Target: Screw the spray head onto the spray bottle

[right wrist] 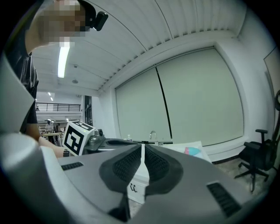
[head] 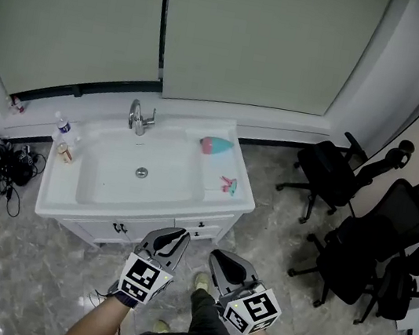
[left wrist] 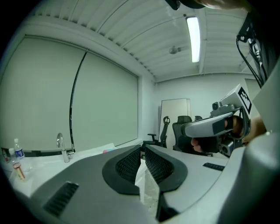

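Sink counter (head: 55, 194) holds spray bottle (head: 215, 146), spray head (head: 229, 185); chairs (head: 334, 174) nearby.

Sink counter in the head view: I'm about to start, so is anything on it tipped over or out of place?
Yes. The teal and pink spray bottle lies on its side at the back right of the white counter, and the small pink and teal spray head lies loose, apart from it, nearer the front. No spill shows.

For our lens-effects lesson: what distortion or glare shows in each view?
Head view: fisheye curves the straight blinds. Left gripper view: ceiling light blows out white; black corners ring the image. Right gripper view: same black corners, bowed ceiling slats.
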Tool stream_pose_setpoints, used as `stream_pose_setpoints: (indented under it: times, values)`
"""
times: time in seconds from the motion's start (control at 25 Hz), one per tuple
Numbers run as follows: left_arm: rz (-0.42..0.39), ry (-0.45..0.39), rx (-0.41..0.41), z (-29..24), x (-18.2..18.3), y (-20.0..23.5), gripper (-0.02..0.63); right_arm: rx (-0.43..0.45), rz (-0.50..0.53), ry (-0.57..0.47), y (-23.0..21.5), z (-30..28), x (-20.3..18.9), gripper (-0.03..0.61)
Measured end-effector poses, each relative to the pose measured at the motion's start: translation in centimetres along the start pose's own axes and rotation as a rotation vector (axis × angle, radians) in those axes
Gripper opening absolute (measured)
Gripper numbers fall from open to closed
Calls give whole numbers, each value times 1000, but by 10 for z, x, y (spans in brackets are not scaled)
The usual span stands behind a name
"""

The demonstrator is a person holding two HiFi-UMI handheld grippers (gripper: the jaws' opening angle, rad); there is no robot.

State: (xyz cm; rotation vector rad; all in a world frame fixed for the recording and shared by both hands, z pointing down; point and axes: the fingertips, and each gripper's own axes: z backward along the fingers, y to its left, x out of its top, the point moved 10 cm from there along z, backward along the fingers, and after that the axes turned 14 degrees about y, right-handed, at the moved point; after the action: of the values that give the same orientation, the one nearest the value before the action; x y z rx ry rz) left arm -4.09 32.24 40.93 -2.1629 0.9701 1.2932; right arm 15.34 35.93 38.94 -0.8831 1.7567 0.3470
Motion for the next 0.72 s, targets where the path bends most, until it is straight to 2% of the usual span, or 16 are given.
stream_pose_setpoints:
  times: [0.12, 0.28, 0.44, 0.52, 0.6, 0.72]
  values:
    - [-24, 65, 6, -68, 11, 38, 14, -13, -21, 14, -55, -31, 2, 2]
    - [-82, 186, 33, -182, 37, 94, 110, -10, -51, 48, -155, -83, 11, 2]
    - [-146, 339, 85, -304, 55, 156, 153, 20, -84, 109, -251, -127, 26, 2]
    - [-181, 425, 102, -359, 57, 184, 204, 28, -107, 148, -292, -144, 26, 2]
    - [-239, 508, 110, -409, 60, 210, 243, 28, -132, 193, -328, -162, 23, 2]
    - [-392, 636, 114, -469, 59, 243, 297, 43, -178, 281, -359, -188, 12, 27]
